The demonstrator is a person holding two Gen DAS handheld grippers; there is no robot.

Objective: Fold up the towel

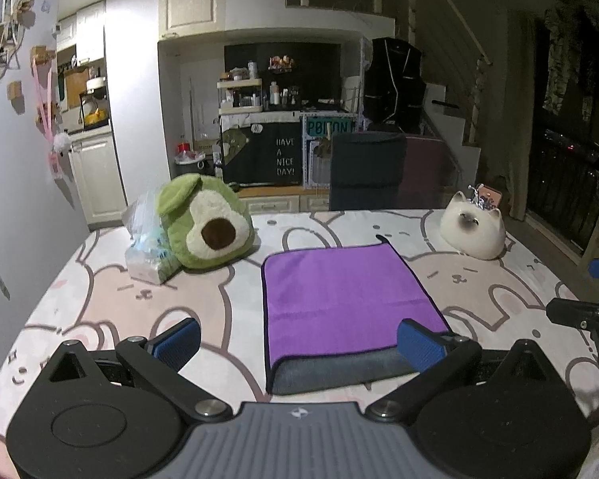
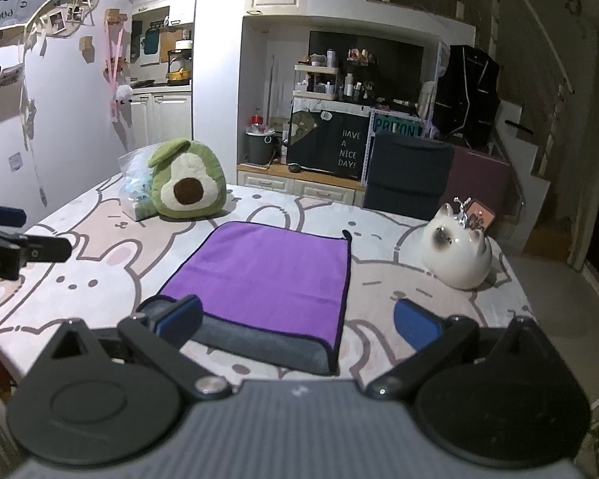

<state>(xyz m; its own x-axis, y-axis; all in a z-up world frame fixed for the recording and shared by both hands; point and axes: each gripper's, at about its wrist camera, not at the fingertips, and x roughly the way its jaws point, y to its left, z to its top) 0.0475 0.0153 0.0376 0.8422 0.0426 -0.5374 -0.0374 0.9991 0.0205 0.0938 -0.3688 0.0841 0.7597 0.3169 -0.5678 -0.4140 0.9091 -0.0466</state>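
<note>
A purple towel (image 1: 339, 295) with a grey underside lies folded flat on the rabbit-print tablecloth (image 1: 100, 287); its grey fold edge faces me. It also shows in the right wrist view (image 2: 267, 279). My left gripper (image 1: 299, 345) is open and empty, its fingers astride the towel's near left part, just above it. My right gripper (image 2: 299, 321) is open and empty, near the towel's near right corner. The right gripper shows at the right edge of the left wrist view (image 1: 591, 311), the left gripper at the left edge of the right wrist view (image 2: 16, 247).
A green avocado plush (image 1: 203, 223) and a plastic bag of tissues (image 1: 147, 247) sit at the table's far left. A white cat figurine (image 1: 473, 227) sits far right. A dark chair (image 1: 365, 171) stands behind the table. A wall runs along the left.
</note>
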